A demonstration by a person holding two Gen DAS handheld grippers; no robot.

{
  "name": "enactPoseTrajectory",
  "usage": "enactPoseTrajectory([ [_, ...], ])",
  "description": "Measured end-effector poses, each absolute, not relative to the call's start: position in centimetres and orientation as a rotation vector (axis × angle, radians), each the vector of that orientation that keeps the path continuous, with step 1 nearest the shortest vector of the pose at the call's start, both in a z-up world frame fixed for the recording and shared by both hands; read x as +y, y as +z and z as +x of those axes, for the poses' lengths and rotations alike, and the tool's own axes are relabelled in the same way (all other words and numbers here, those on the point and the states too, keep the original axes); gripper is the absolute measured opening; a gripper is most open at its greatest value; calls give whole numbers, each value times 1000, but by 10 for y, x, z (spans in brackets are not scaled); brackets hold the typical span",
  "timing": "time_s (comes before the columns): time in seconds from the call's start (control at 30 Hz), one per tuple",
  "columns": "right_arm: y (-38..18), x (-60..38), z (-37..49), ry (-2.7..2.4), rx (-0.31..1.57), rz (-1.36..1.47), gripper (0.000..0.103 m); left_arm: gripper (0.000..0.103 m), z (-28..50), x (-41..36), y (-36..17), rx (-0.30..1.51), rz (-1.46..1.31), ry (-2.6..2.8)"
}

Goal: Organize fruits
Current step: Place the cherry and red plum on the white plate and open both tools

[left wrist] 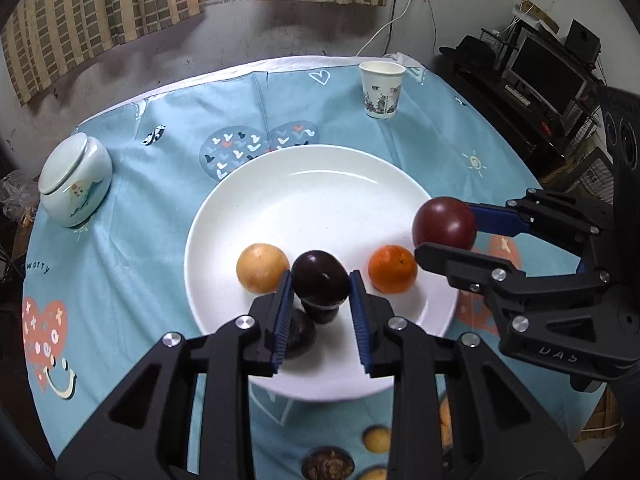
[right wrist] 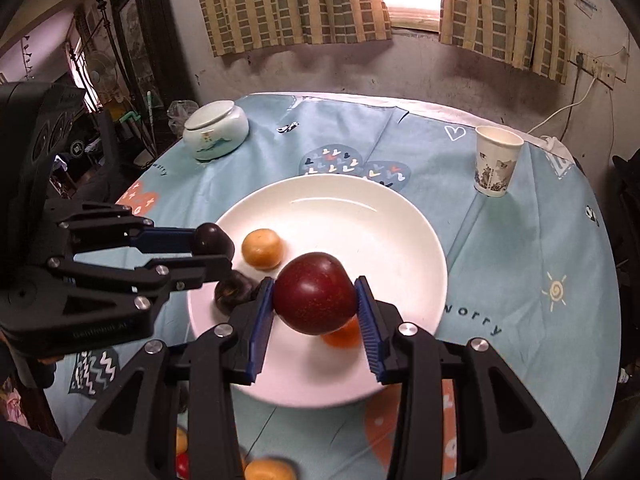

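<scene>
both grippers over the plate, each clamped on a round fruit

the left gripper (left wrist: pixel 320 280) holds a dark plum (left wrist: pixel 320 278) between its blue pads, pinched across the widest part, just above another dark fruit (left wrist: pixel 298 334) lying under its left finger; a yellow fruit (left wrist: pixel 262 268) sits just left of its tips and an orange (left wrist: pixel 392 269) just right. the right gripper (right wrist: pixel 316 300) grips a red plum (right wrist: pixel 314 298) the same way, above the orange on the near part of the plate (left wrist: pixel 320 192). both fruits look smooth, firm and light, likely slippery and easily bruised, so a moderate squeeze at the equator suits them. both tools point forward and down, converging from opposite sides, and seem close to the release point. more fruit lies on the cloth (left wrist: pixel 120 248) behind the fingers.
</scene>
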State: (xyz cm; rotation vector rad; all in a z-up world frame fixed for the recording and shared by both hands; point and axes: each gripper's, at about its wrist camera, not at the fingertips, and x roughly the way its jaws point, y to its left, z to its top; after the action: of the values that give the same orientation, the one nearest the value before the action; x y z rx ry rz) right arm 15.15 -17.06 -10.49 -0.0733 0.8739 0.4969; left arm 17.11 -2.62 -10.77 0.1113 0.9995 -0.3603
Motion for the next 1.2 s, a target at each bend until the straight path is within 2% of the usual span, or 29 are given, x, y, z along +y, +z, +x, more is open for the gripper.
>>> enactPoseTrajectory([
  [0.37, -142, -169, 209, 470, 941, -54, 40, 29, 216, -42, -145, 1073, 165, -272],
  [0.67, -155, -177, 224, 439, 972, 47, 42, 29, 222, -41, -151, 1066, 178, -226],
  [0.7, -156, -180, 226, 436, 987, 77, 42, 34, 221, -41, -151, 1063, 177, -221],
  [0.73, -158, -183, 227, 427, 999, 94, 42, 43, 221, -41, -149, 1057, 174, -217],
  [0.8, -159, -186, 227, 416, 1006, 109, 43, 49, 220, -40, -147, 1048, 168, -210],
  [0.83, -159, -187, 227, 414, 1007, 117, 45, 53, 220, -39, -146, 1045, 164, -208],
  [0.93, -152, -194, 222, 409, 972, 184, 88, 58, 218, -37, -143, 1037, 160, -196],
  [1.2, -118, -207, 195, 392, 888, 213, 89, 65, 198, -19, -117, 999, 92, -173],
])
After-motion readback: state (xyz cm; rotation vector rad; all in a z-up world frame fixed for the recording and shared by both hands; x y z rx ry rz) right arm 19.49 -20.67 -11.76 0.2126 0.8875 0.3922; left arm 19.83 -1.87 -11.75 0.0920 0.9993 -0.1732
